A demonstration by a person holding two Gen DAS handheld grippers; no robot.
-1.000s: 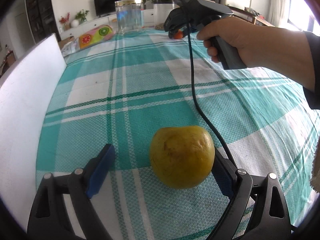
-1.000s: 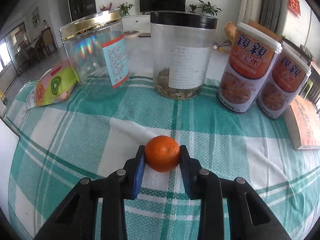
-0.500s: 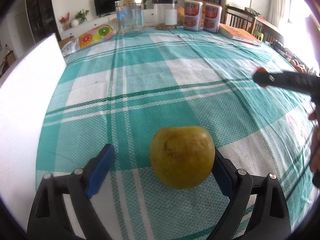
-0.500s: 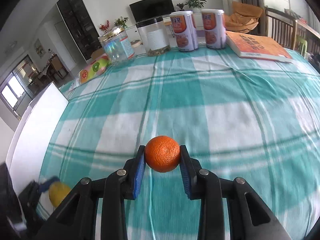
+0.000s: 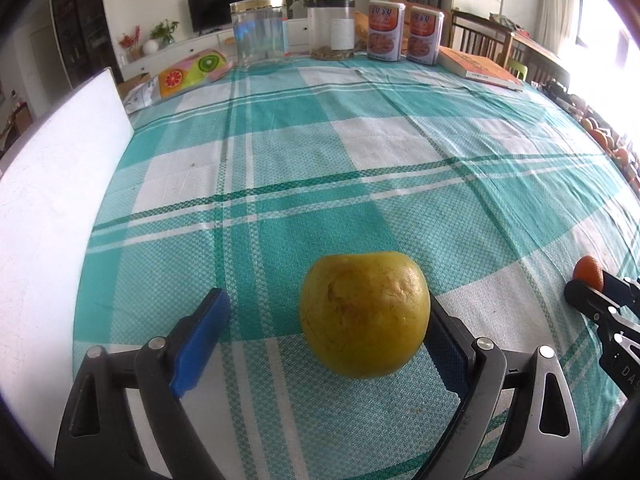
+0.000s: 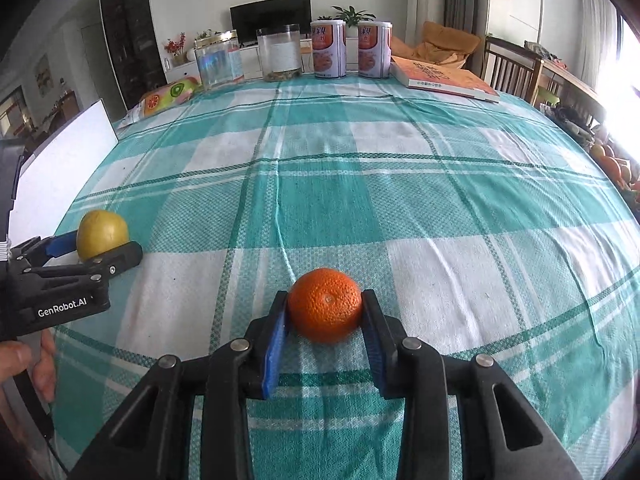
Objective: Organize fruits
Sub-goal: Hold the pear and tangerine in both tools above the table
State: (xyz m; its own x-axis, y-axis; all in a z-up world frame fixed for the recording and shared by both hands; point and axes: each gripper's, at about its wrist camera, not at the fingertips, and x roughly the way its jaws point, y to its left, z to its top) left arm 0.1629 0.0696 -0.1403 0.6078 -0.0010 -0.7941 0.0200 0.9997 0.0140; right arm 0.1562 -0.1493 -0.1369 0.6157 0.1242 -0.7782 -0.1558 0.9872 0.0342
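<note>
From your orange (image 6: 325, 309), the pear (image 6: 102, 233) lies to the left on the same tablecloth (image 6: 400, 184), near the upright board (image 6: 64, 168). Far behind the orange stand two jars (image 6: 279, 53) and two cans (image 6: 329, 49) in a row, the book (image 6: 440, 78) to their right.

Two jars (image 6: 279, 53), two printed cans (image 6: 328, 49), a book (image 6: 442, 77) line the checked tablecloth's (image 6: 400, 184) far edge.

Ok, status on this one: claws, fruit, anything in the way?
Left claw open, yellow fruit against its right finger only. Right claw shut on orange, low over the cloth. Nothing between the two fruits.
</note>
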